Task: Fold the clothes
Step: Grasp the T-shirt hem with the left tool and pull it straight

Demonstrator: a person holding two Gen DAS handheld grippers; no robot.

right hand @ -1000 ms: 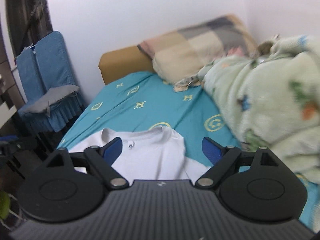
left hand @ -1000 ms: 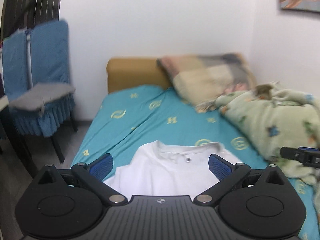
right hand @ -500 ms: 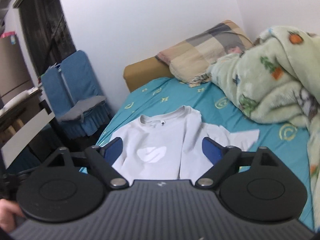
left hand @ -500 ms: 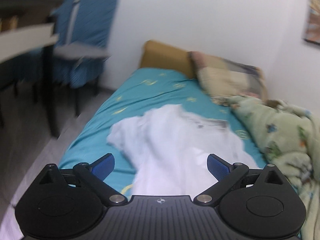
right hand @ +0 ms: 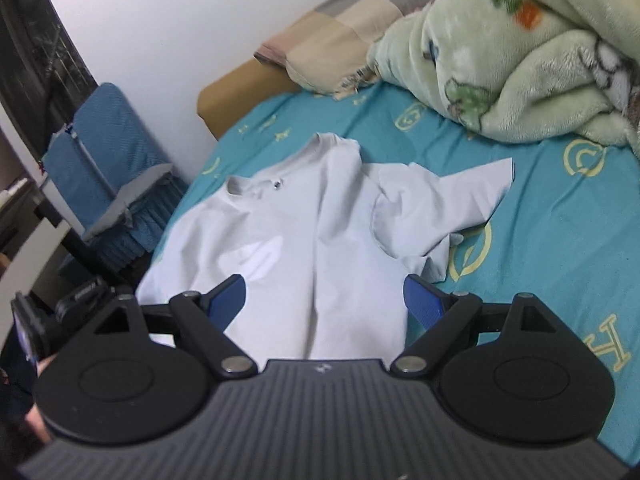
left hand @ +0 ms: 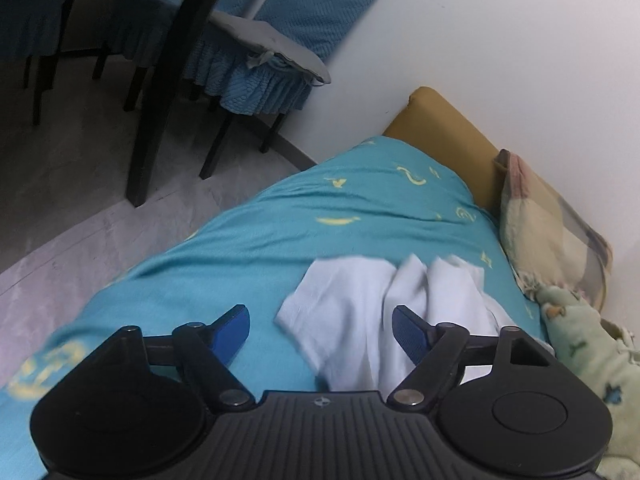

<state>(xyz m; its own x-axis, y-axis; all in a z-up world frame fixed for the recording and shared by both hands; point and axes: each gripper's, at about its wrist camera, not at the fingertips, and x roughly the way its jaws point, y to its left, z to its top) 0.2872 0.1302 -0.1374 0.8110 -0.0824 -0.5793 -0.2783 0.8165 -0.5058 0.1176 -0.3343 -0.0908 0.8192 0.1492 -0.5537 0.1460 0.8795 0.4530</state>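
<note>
A white t-shirt (right hand: pixel 304 240) lies spread on the teal bed sheet (right hand: pixel 560 216), collar toward the headboard, its right sleeve (right hand: pixel 448 196) rumpled. In the left wrist view the shirt's left sleeve (left hand: pixel 360 304) lies just ahead. My left gripper (left hand: pixel 320 326) is open and empty above the sheet, by that sleeve's edge. My right gripper (right hand: pixel 324 300) is open and empty above the shirt's lower body. The left gripper also shows at the right wrist view's left edge (right hand: pixel 60 312).
A green fleece blanket (right hand: pixel 520 52) is heaped on the bed's right side, with a checked pillow (right hand: pixel 352 28) by the brown headboard (left hand: pixel 440 136). A blue-covered chair (left hand: pixel 256 56) and a dark table leg (left hand: pixel 160 92) stand on the floor left of the bed.
Both grippers pulled back from the shirt's collar and stayed open. The left one swung left toward the bed's edge and the sleeve. The right one rose and now looks down on the whole shirt.
</note>
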